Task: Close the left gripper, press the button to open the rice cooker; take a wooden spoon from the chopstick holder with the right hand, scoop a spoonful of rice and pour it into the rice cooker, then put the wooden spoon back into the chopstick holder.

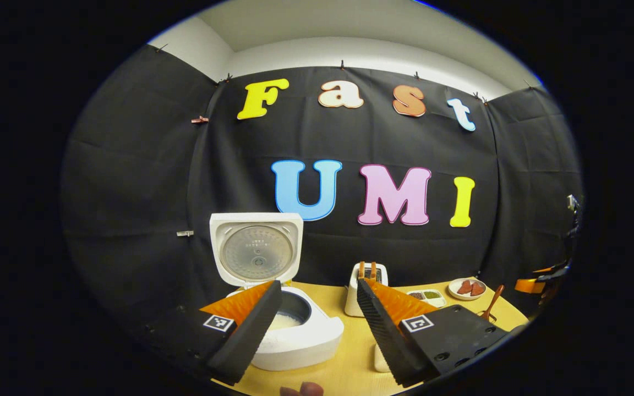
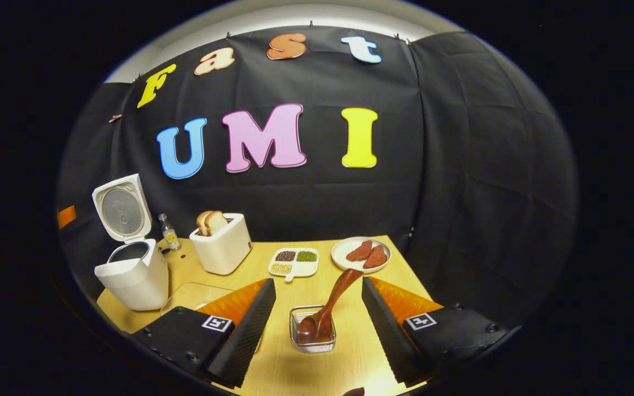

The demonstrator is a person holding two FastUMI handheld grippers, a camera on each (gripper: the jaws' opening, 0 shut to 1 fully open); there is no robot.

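wooden spoon (image 2: 328, 305) leans in chopstick holder (image 2: 312, 330); rice cooker (image 2: 130, 264) left of toaster (image 2: 222, 247).

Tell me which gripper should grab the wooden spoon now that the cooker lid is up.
Right. The right gripper is open, with the wooden spoon in its holder directly ahead. The left gripper faces the open rice cooker.
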